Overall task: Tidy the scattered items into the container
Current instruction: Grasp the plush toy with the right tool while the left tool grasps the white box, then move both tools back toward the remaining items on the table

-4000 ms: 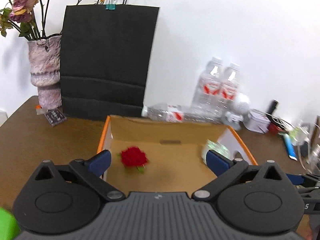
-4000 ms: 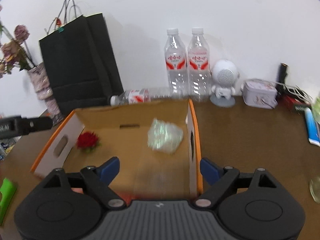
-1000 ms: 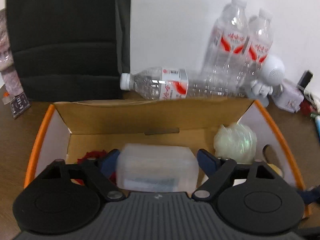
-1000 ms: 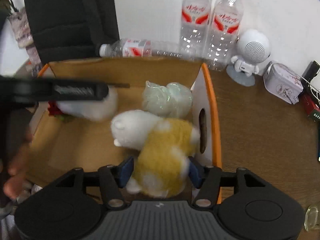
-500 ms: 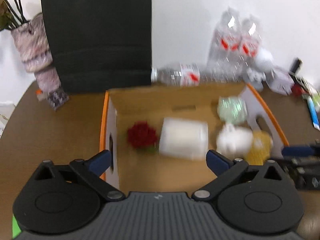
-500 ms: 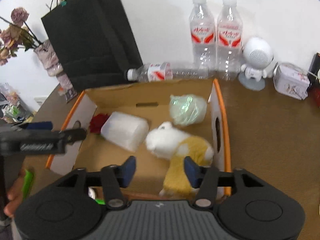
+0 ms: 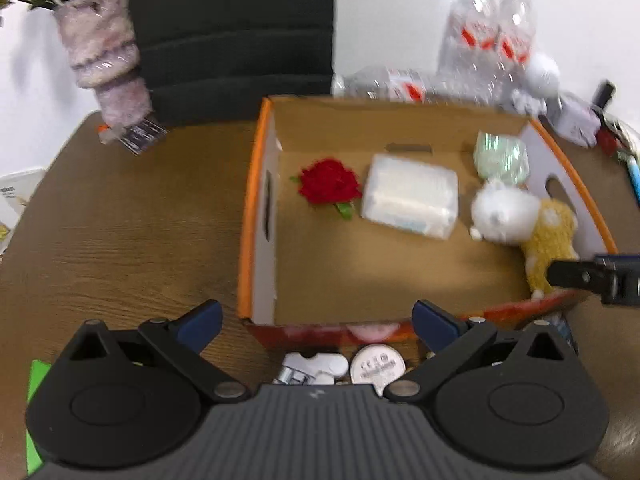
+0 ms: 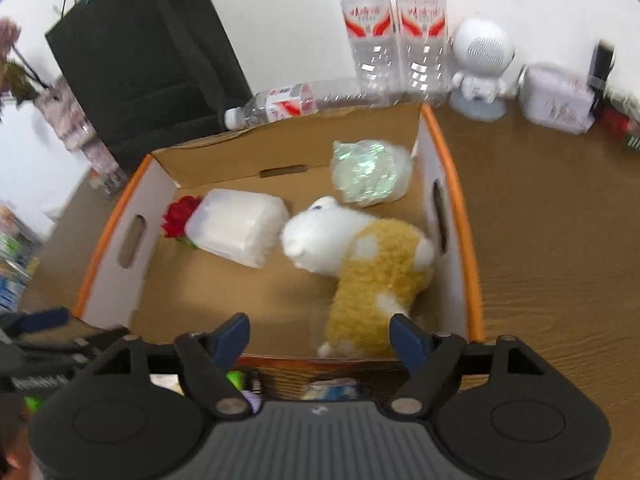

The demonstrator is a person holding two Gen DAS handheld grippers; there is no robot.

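The orange-rimmed cardboard box (image 7: 246,216) (image 8: 468,240) holds a red rose (image 7: 329,185) (image 8: 178,216), a white translucent pack (image 7: 410,196) (image 8: 240,232), a green-white plastic bundle (image 7: 500,156) (image 8: 370,172) and a white-and-yellow plush toy (image 7: 520,220) (image 8: 360,264). My left gripper (image 7: 316,324) is open and empty, above the box's near edge. My right gripper (image 8: 320,338) is open and empty, just behind the plush, over the near wall. Small items lie on the table before the box: a white device (image 7: 312,368), a round white disc (image 7: 378,364) and a green object (image 7: 36,380).
A black paper bag (image 8: 148,60), a vase with dried flowers (image 7: 104,60), two upright water bottles (image 8: 396,28), a lying bottle (image 8: 288,102), a white robot speaker (image 8: 480,64) and a small tin (image 8: 556,98) stand behind the box on the brown table.
Both grippers let go of the white pack and the plush, which now lie in the box. Both have pulled back toward the box's near edge, jaws open.
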